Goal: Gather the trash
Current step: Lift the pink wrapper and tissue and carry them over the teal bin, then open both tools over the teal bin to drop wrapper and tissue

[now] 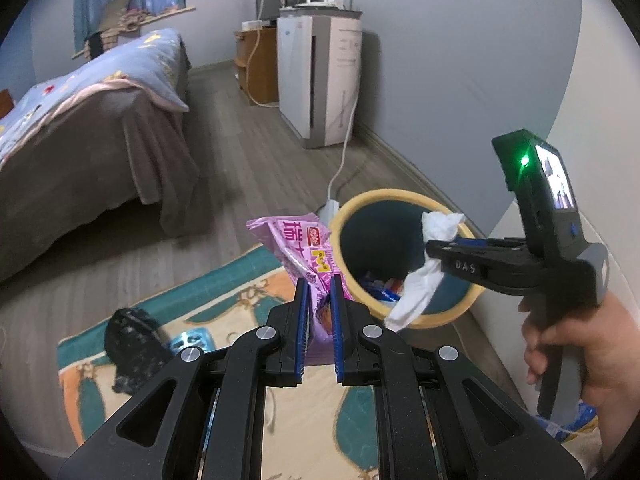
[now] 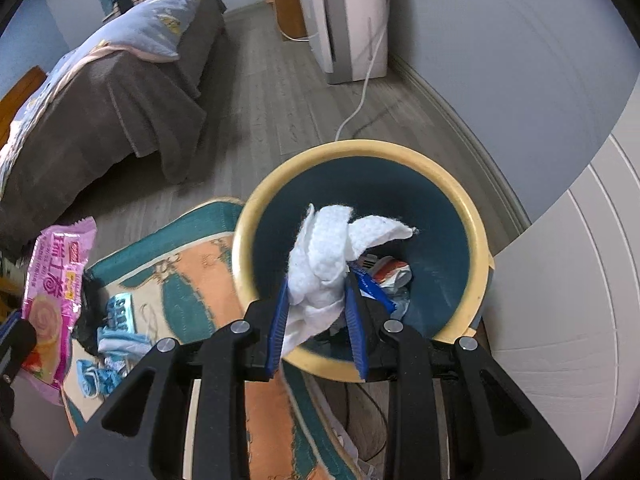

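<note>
Clamped between the blue pads of the left hand-held gripper (image 1: 319, 280), a pink snack wrapper (image 1: 298, 246) hangs just beside the yellow-rimmed trash bin (image 2: 264, 216), while the right hand-held gripper (image 2: 316, 284) pinches a crumpled white tissue (image 2: 332, 248) over the bin's mouth

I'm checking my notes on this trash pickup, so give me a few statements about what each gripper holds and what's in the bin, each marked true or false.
1. The left gripper is shut on a pink snack wrapper. True.
2. The right gripper is open and holds nothing. False: it is shut on a white tissue.
3. The trash bin already holds litter. True.
4. The bin has a red rim. False: the rim is yellow.
5. The white tissue lies on the rug. False: it is held over the bin.
</note>
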`<action>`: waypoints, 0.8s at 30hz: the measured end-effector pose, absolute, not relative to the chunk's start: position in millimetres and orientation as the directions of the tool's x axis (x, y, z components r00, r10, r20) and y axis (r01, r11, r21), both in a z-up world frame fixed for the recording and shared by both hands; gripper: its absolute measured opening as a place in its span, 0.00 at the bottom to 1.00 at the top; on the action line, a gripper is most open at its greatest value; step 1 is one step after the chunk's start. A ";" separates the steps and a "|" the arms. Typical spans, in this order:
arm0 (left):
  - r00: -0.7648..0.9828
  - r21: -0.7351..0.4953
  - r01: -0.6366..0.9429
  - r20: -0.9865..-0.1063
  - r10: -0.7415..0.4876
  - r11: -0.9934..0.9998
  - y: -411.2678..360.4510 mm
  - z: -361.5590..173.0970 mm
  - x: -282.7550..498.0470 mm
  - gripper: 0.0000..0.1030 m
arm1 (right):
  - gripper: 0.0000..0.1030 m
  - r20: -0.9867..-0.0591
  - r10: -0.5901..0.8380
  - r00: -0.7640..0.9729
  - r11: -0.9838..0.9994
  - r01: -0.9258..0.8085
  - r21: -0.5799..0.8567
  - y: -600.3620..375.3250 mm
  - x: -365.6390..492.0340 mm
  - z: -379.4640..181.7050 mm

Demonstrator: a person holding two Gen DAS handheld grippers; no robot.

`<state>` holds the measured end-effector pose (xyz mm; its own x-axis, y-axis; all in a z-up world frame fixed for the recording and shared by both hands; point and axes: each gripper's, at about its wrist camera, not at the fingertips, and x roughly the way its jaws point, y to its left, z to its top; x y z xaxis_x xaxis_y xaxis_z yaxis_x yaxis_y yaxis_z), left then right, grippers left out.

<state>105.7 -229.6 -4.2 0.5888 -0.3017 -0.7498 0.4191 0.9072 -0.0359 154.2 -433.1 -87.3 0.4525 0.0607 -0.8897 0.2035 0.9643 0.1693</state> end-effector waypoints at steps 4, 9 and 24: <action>0.572 -0.034 0.432 -0.762 -0.303 0.901 -241.4 -15.3 121.3 0.11 | 0.26 -0.891 0.044 0.452 0.957 0.238 0.168 -444.3 158.4 -90.4; 0.547 -0.034 0.469 -0.773 -0.321 0.883 -258.7 -29.0 139.6 0.12 | 0.26 -0.891 0.000 0.453 0.955 0.266 0.135 -453.5 162.3 -94.9; 0.522 -0.040 0.606 -0.734 -0.435 0.795 -320.5 -41.1 163.7 0.12 | 0.26 -0.889 -0.095 0.449 0.925 0.370 0.088 -483.6 161.3 -98.8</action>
<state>163.7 -320.5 -41.1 0.5220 -0.4346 -0.7339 0.6057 0.7947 -0.0398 161.3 -483.6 -98.8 0.4486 -0.0951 -0.8887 0.3704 0.9247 0.0880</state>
